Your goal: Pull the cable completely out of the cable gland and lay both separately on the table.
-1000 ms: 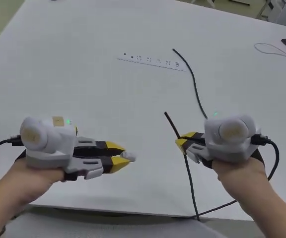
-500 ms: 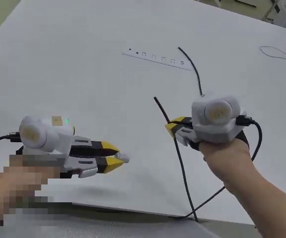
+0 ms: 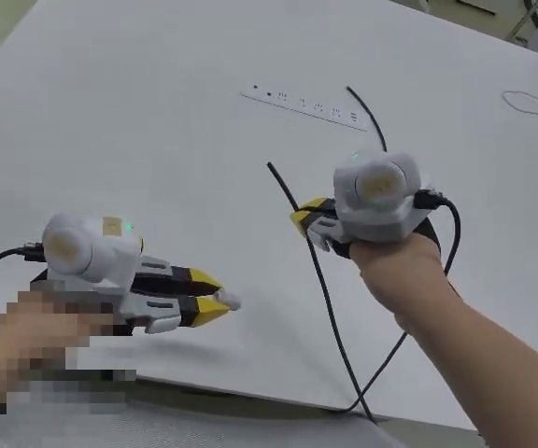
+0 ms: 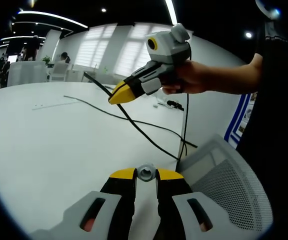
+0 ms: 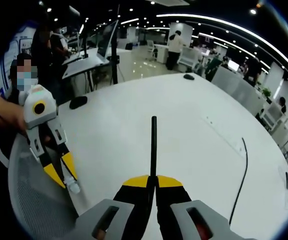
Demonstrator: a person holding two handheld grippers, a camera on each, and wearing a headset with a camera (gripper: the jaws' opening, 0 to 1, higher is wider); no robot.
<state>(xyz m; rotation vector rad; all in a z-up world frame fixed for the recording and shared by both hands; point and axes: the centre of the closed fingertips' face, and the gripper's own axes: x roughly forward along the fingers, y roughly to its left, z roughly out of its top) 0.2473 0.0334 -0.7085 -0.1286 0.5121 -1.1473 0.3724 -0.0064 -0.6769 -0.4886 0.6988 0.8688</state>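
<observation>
Left gripper [image 3: 215, 301]: your jaws are closed on the gland [image 3: 233, 299], pinched at their tips, low near the surface's [image 3: 157, 140] front edge.
Right gripper [image 3: 302, 219]: your jaws clamp the cable [image 3: 330, 308], lifted off the surface.
Cable: clear of the gland, well apart; its free end pokes past your right tips.

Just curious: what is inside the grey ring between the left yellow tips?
The small grey plastic cable gland looks hollow, no cable inside; the thin black cable is clamped in the right gripper. Tips of the left gripper cover its sides.
</observation>
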